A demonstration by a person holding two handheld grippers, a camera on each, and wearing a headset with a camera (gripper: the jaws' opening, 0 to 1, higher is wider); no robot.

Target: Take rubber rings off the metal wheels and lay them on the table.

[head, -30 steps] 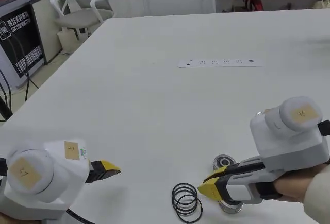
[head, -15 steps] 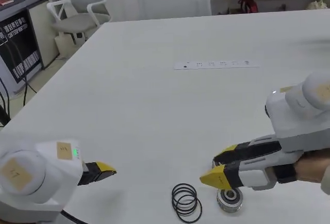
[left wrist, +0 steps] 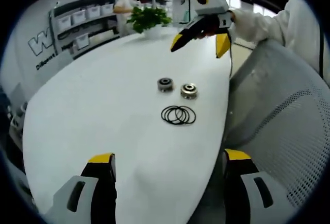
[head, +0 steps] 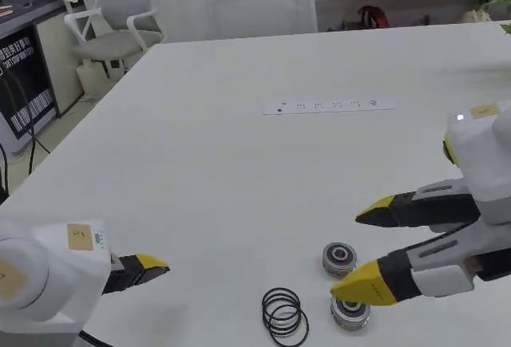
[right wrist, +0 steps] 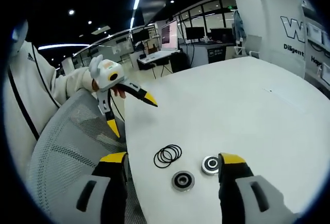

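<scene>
Workbench scene, judged to be the approach to a wheel. The right gripper, at the near right, hovers above two metal wheels with its jaws spread wide and nothing between them; the left gripper, at the near left and well apart from the work, likewise has wide, empty jaws. The far wheel and near wheel lie close together on the white table, each flat on one face with its axle line upright; being round, neither has a long axis. Just left of the near wheel lies a loose, overlapping cluster of black rubber rings, flat on the table and already off; the cluster runs slightly longer near-to-far. The far wheel looks darker at the rim and may carry a ring, though this cannot be confirmed. A power strip lies far across the table. Recommended handling: steady one wheel by its sides with one gripper; hook the ring's edge with a jaw tip of the other; peel upward along the axle line; lay the ring beside the cluster.
</scene>
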